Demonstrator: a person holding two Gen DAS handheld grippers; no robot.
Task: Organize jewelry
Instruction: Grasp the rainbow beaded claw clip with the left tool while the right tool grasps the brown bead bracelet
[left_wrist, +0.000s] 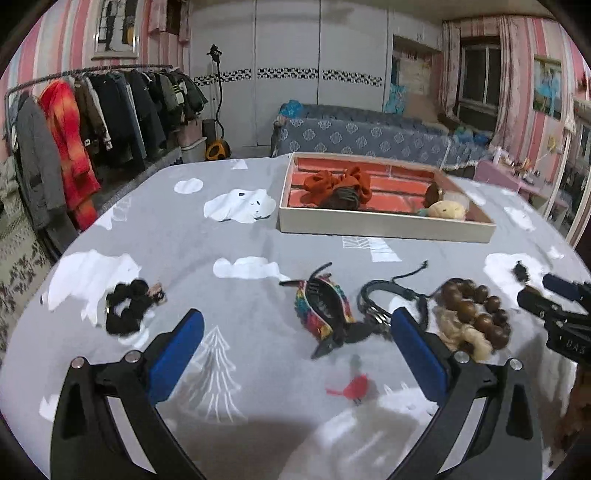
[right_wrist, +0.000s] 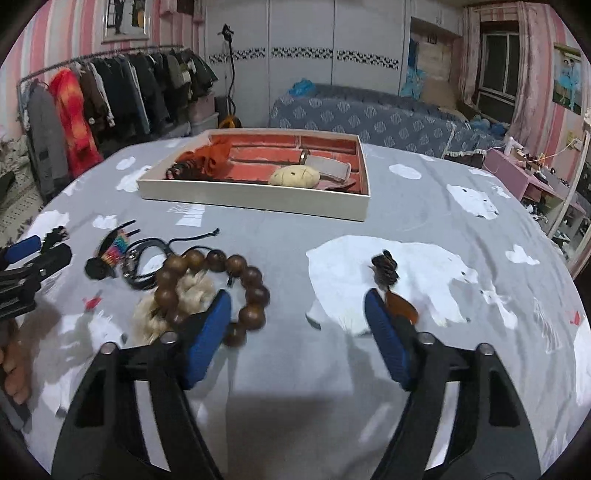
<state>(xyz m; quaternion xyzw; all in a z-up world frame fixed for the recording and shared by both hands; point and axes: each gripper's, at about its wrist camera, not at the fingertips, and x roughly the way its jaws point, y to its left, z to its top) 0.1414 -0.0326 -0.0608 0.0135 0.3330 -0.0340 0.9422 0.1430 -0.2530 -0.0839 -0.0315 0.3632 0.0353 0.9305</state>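
Hovering over the table (left_wrist: 177, 236), the left gripper (left_wrist: 295, 332) has its jaws wide apart, holding nothing; the multicolored clip (left_wrist: 325, 306) lies between them, the tray (left_wrist: 384, 225) beyond. From the right wrist, the right gripper (right_wrist: 297, 317) likewise gapes empty, the wooden bead bracelet (right_wrist: 218, 288) touching its left finger.

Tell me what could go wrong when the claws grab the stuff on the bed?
1. The brown wooden bead bracelet lies on a cream fluffy hair tie and beside tangled black cords; the open right claw might lift several together.
2. The open left claw faces a colourful woven hair clip touching those cords, so they could snag.
3. The white box with red lining sits farther back, so a loosely gripped piece might drop on the way.
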